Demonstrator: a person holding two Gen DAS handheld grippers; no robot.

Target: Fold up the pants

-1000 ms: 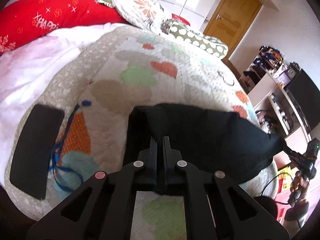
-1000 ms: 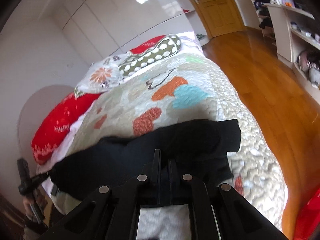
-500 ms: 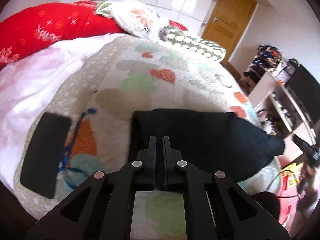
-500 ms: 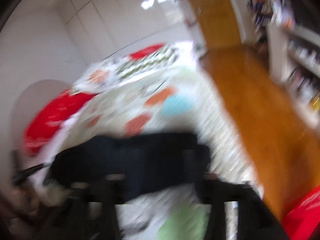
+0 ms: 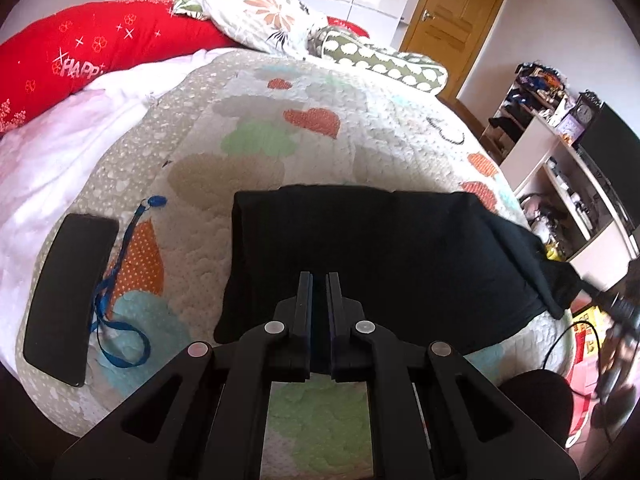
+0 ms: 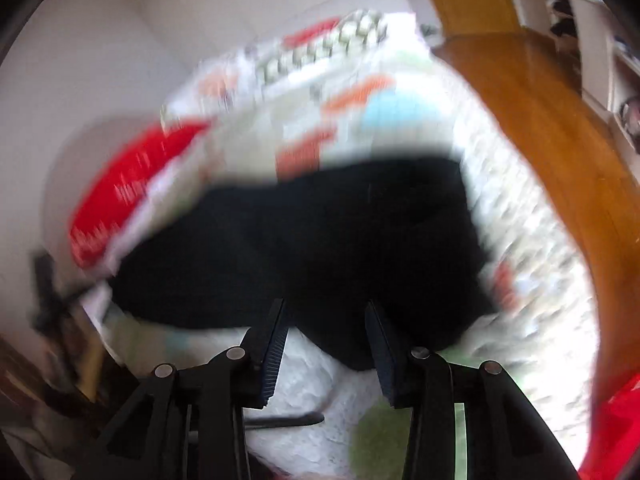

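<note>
Left tongs (image 5: 319,280) pinching pants (image 5: 380,248), right tongs (image 6: 326,308) closing

I'm in a home bedroom: quilted bed (image 5: 320,92), pillows (image 5: 264,12), wooden door (image 5: 456,20), cluttered shelves (image 5: 560,184).

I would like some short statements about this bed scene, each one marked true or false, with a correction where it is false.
1. The black fabric pants lie on the quilted bedspread with coloured patches. True.
2. The left tongs stand wide open above the pants. False: their jaws are shut, with dark cloth between them.
3. A flat black phone with a blue lanyard lies left of the pants. True.
4. The right tongs are clamped shut. False: their jaws stand apart, having just been closing, over the pants' near edge.
5. The red pillow lies on the wooden floor. False: it lies at the bed's far end.
</note>
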